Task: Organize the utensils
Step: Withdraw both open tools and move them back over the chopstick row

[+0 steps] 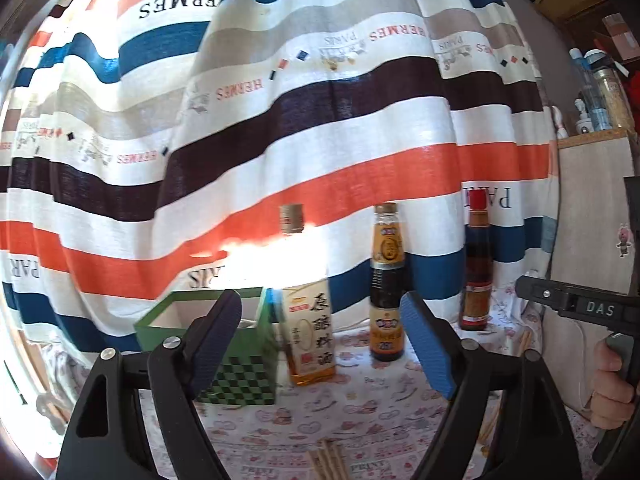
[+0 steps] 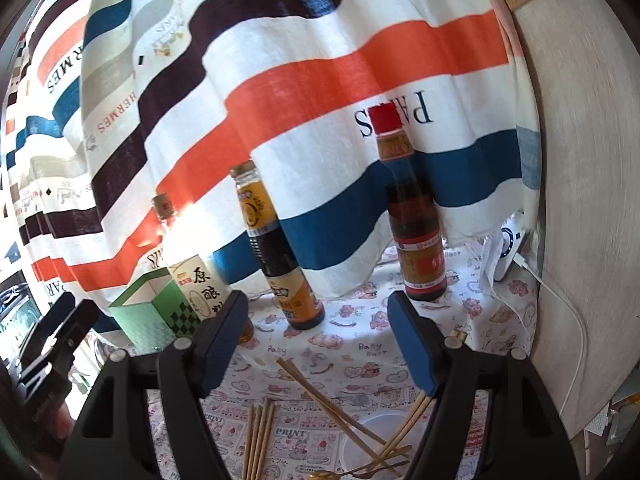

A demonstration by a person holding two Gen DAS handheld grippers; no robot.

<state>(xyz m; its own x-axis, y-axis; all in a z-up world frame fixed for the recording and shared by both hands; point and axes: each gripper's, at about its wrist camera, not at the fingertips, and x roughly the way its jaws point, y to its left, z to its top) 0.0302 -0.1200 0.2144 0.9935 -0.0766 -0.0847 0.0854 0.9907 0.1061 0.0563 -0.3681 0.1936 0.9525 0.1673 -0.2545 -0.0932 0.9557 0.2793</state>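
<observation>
My left gripper (image 1: 320,308) stands open above the table, with nothing between its blue pads. Just beyond its left finger sits a green checkered box (image 1: 240,376) with an open top. A bundle of wooden chopsticks (image 1: 328,460) lies below the fingers. My right gripper (image 2: 316,304) is open too and holds nothing. Below it lie a neat bundle of chopsticks (image 2: 260,440) and several loose chopsticks (image 2: 320,396) that cross a white round dish (image 2: 380,428). A gold spoon (image 2: 360,472) shows at the bottom edge. The green box (image 2: 152,312) stands at the left.
Three bottles stand in a row before the striped curtain: a pale cooking wine bottle (image 1: 308,328), a dark sauce bottle (image 1: 386,280) and a red-capped bottle (image 1: 478,264). A hand (image 1: 612,384) grips the other tool at the right. A white cable (image 2: 576,320) runs along the right wall.
</observation>
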